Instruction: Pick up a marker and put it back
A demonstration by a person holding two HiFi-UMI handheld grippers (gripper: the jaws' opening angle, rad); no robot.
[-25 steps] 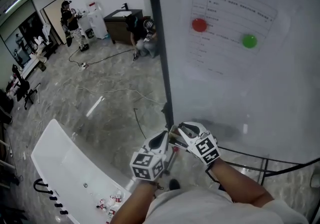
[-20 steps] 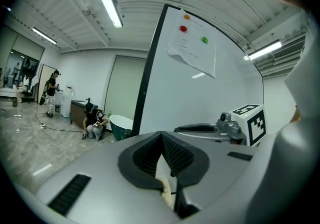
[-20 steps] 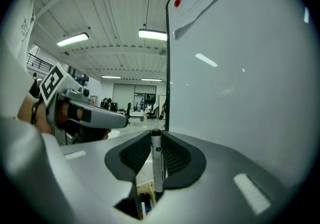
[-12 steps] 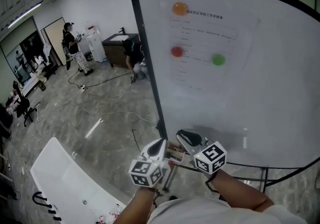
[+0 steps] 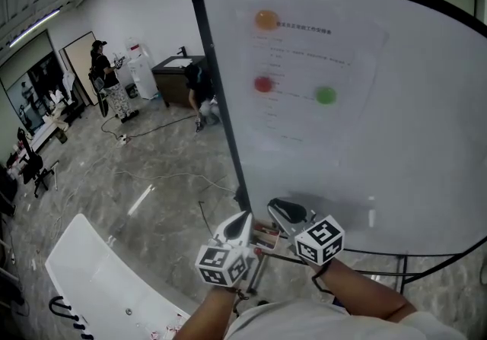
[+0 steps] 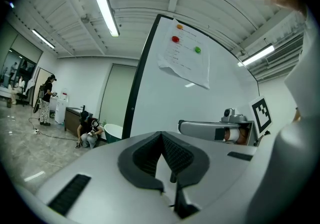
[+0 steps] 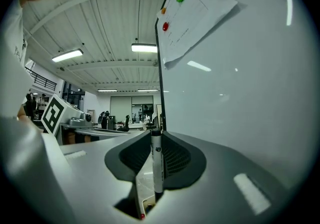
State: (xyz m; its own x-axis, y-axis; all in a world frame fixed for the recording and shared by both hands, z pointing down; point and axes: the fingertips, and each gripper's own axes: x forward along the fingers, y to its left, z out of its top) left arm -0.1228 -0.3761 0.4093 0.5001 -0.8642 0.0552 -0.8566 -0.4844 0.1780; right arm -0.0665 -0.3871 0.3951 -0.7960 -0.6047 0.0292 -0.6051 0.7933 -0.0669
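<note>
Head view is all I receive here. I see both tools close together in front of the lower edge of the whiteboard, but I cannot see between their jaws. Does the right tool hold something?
Observer: Yes. In the right gripper view the right tool is shut on a marker. Its white barrel stands lengthwise between the jaws.
Operator: Thank you. And the left tool, is it also on the marker?
Observer: No. The left gripper view shows the left tool with its jaws together and nothing between them.
</note>
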